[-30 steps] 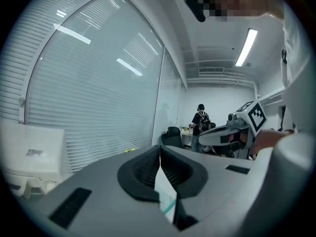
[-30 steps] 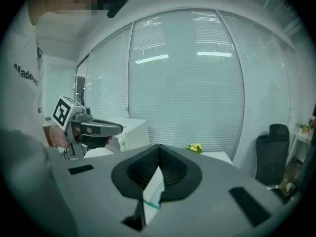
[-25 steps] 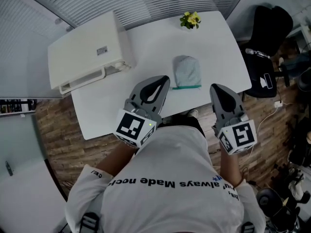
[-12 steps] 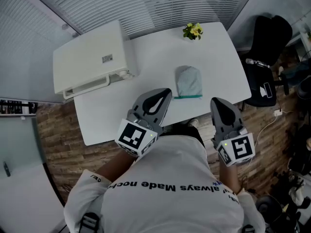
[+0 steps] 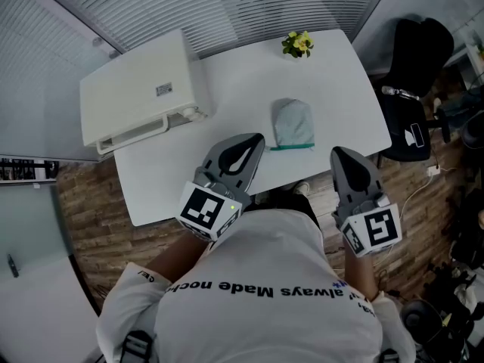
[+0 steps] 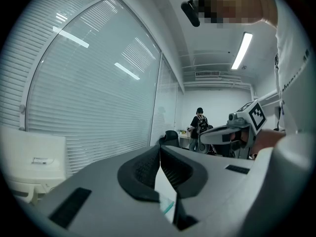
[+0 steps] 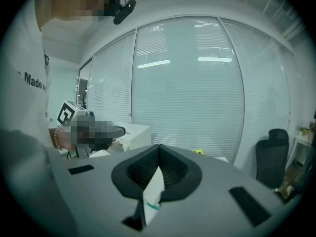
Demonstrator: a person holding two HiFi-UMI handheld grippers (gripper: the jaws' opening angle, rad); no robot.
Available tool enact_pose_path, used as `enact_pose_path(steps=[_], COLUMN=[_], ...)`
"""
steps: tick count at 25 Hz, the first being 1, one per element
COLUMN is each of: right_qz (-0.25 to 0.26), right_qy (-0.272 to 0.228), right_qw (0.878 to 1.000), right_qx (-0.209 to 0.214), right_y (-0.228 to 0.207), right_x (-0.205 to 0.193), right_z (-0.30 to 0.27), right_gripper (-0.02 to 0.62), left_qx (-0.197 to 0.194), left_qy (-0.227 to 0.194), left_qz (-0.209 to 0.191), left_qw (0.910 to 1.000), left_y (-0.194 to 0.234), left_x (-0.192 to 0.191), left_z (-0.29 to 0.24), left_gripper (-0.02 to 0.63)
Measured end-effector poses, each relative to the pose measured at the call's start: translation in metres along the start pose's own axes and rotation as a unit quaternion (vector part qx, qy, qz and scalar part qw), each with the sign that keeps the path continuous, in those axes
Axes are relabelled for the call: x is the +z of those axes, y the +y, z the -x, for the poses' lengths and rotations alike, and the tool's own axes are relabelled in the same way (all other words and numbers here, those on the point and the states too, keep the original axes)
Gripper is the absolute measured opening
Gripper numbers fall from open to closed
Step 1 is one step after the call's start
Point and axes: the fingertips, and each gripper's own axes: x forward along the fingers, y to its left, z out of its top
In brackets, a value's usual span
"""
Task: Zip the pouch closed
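Left gripper point(image 5: 255, 138) is held over the near edge of the worktop point(image 5: 227, 82). Its fingers point(image 6: 143, 169) are pressed tip to tip with nothing between them, only a sliver of worktop and a bit of teal showing through the gap lower down

Pouch point(image 5: 293, 122), pale grey-green, lies flat near the middle of the worktop with the rounded end away from the person. Its teal zip edge point(image 5: 292, 147) faces the person and reads as one straight line in the head view. Too small to tell if the slider is run home or the mouth is gaping. Progress call: scene fits either a pouch waiting to be zipped or one already zipped and let go, can't settle which

Right gripper point(image 5: 339, 152) is also over the near edge. Its fingers point(image 7: 173, 169) are closed on each other and hold nothing, with the same teal sliver below them

Pouch sits between the two grippers and just ahead of both sets of tips. It is near each, touching neither, and neither has hold of the zip
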Motion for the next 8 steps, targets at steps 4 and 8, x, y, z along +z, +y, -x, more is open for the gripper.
enact_pose_path(steps=[4,8], right_qz=[0.002,0.003], right_qy=[0.000,-0.002], right_qw=[1.000,1.000], right_qx=[0.001,0.004], right_y=[0.0001,-0.0010], right_x=[0.0006,0.0006], right_z=[-0.0002,-0.0020], right_gripper=[0.008,0.008], left_qx=[0.000,-0.001], left_qy=[0.001,-0.003], left_qz=[0.002,0.000], left_qw=[1.0000,1.0000], left_y=[0.0012,0.0025], left_x=[-0.0004,-0.0021], left_z=[0.0001,-0.0017], left_gripper=[0.021,0.020])
